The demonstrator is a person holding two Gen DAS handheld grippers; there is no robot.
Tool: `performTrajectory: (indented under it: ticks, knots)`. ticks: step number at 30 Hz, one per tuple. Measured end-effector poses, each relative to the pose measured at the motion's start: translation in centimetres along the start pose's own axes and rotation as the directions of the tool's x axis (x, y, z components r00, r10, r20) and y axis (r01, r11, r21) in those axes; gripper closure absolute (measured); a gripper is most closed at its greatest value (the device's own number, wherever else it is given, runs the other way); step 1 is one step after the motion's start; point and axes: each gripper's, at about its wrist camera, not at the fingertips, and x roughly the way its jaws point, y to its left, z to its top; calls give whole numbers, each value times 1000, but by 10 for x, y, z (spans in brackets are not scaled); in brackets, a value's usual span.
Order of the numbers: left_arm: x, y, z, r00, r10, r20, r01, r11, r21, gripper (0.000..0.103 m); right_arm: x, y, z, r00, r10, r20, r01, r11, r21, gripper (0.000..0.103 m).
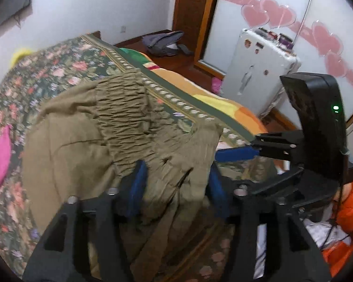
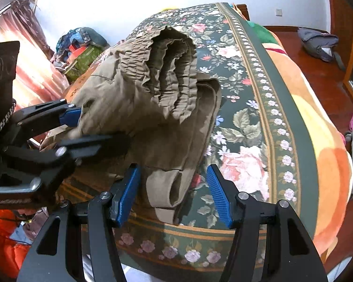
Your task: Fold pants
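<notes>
The olive-khaki cotton pants with a gathered elastic waistband (image 2: 153,94) are seen lying in a doubled bundle on the dark green floral bedspread (image 2: 247,122), directly ahead of both tools. The left gripper (image 1: 176,183) has its blue-padded jaws spread, with loose pant fabric bunched between them; whether the cloth is actually pinched cannot be told. The right gripper (image 2: 174,192) is held spread as well, a folded cuff lying between its fingers untouched. At least one fold is judged to be done, since several layers are stacked at the waistband. The bundle looks rumpled and uneven, so a further fold and some smoothing are judged to be left.
</notes>
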Motion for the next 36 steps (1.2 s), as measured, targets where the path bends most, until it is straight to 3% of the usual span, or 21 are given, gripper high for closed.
performTrajectory:
  ticks: [1, 2, 9, 14, 19, 25, 29, 33, 36]
  knots:
    - [-1, 0, 0, 999, -35, -4, 35, 999, -13, 30, -2, -2, 1, 1000, -8, -1, 8, 1000, 1, 48]
    - [-1, 0, 0, 999, -46, -3, 46, 999, -16, 29, -8, -3, -1, 1000, -22, 2, 22, 1000, 0, 48]
    - [-14, -1, 3, 999, -37, 0, 37, 999, -32, 29, -42, -18, 8, 991, -114, 66, 114, 993, 11, 47]
    - [-48, 15, 5, 997, -38, 60, 43, 995, -84, 29, -60, -13, 16, 984, -128, 124, 127, 992, 12, 47]
    - [-73, 49, 9, 990, 86, 109, -70, 988, -140, 29, -65, 3, 32, 981, -84, 176, 88, 996, -19, 47]
    - [-54, 100, -4, 966, 257, 27, -244, 942, -231, 29, -39, 30, 41, 987, -11, 158, 23, 997, -71, 47]
    - [-30, 117, -26, 969, 244, -34, -243, 929, -278, 27, -12, 38, 34, 996, -4, 93, 13, 995, -97, 47]
    - [-16, 143, -45, 987, 156, -34, -157, 901, -404, 15, 4, 28, 18, 999, 0, 42, 3, 997, -78, 47]
    - [-19, 147, -40, 990, 132, -47, -140, 899, -415, 16, 5, 18, 12, 999, 15, 33, -14, 999, -31, 38]
